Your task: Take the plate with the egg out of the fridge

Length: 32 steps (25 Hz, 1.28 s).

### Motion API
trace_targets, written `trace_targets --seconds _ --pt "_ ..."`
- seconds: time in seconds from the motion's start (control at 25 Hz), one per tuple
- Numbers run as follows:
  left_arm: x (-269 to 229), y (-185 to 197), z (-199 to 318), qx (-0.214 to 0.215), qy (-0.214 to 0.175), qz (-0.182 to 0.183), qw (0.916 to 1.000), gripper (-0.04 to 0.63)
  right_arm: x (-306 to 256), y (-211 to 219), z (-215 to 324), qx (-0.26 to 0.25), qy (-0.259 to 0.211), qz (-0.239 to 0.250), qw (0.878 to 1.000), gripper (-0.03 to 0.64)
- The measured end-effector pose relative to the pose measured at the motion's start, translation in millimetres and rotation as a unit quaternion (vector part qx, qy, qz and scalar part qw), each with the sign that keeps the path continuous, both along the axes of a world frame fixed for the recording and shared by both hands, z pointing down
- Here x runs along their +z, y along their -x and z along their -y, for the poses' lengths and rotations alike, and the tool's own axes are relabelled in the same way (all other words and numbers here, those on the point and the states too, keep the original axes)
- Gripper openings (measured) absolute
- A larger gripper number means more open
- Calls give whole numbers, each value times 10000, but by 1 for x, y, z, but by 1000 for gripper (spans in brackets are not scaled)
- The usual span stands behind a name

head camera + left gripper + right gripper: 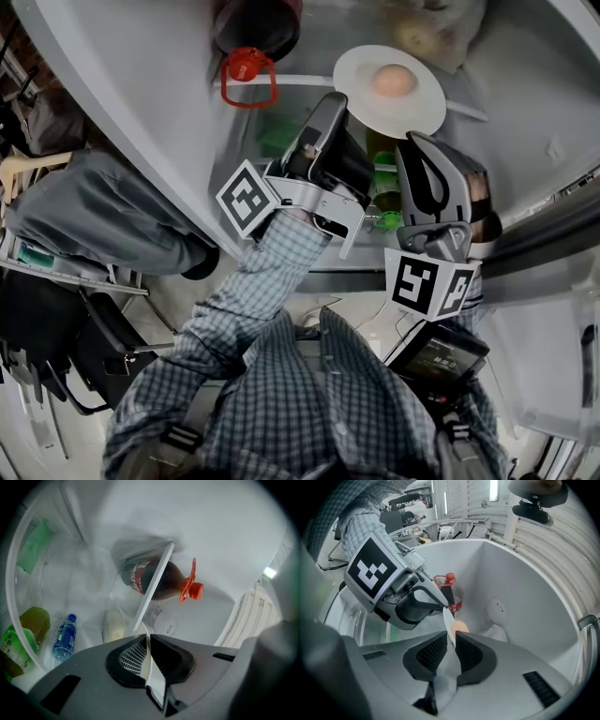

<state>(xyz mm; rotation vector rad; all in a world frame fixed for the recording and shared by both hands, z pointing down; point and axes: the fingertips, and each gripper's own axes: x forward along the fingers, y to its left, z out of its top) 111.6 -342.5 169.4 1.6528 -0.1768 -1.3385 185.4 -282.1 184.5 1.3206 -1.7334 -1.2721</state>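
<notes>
A white plate (pixel 412 105) with a brown egg (pixel 394 81) on it hangs just in front of the fridge shelf. My left gripper (pixel 336 101) is shut on the plate's left rim. My right gripper (pixel 413 142) is shut on its near rim. In the left gripper view the plate (pixel 155 587) shows edge-on, running into the shut left gripper (pixel 147 643). In the right gripper view the plate rim (pixel 448 620) sits between the jaws of the right gripper (pixel 451 641), with the egg (pixel 460 626) just beyond and the left gripper (pixel 417 607) on the far rim.
A dark cola bottle (pixel 255 26) with a red cap and carry ring lies on the shelf left of the plate. A bagged food item (pixel 433 28) sits behind it. Green bottles (pixel 380 178) stand below. A small blue water bottle (pixel 63 636) lies in a clear drawer.
</notes>
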Motion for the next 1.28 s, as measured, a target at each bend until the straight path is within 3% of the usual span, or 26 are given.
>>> trace_targets --seconds 0.12,0.32,0.4,0.48,0.56,0.64,0.72,0.84,0.88,0.92,1.08,1.28 --pt "1 3 2 -45 27 -65 10000 34 -4 -5 1 34 104 298 9995 81" --pt "1 7 4 -103 38 -126 9999 34 -10 -20 1 -114 476 1275 9906 89" --pt "1 9 5 -131 40 -156 9998 34 -11 -27 2 -163 648 1956 9784 89" --pt "1 11 6 -155 41 -175 9997 33 -11 -38 2 -232 873 2878 9534 89" --pt "1 11 7 -161 36 -179 9997 32 -10 -52 3 -384 1165 3852 9147 89" --pt "0 11 7 -165 33 -189 9997 32 -11 -62 4 -652 1490 4905 8561 89" --pt "0 12 7 -172 31 -218 9996 32 -15 -64 7 -1013 1818 5890 7808 89" --pt "0 13 8 -178 31 -255 9995 32 -22 -62 14 -1691 2333 7015 6518 89" --pt "0 12 8 -178 32 -258 9995 32 -23 -62 18 -1864 2461 7232 6177 89" --pt "0 12 8 -178 32 -258 9995 32 -23 -62 21 -1966 2544 7384 5928 89" --pt "1 11 7 -178 29 -252 9995 32 -17 -62 33 -2053 2761 7717 5349 89" --pt "0 13 6 -190 -5 -216 9996 31 -17 -56 37 -2229 2954 7770 5093 89"
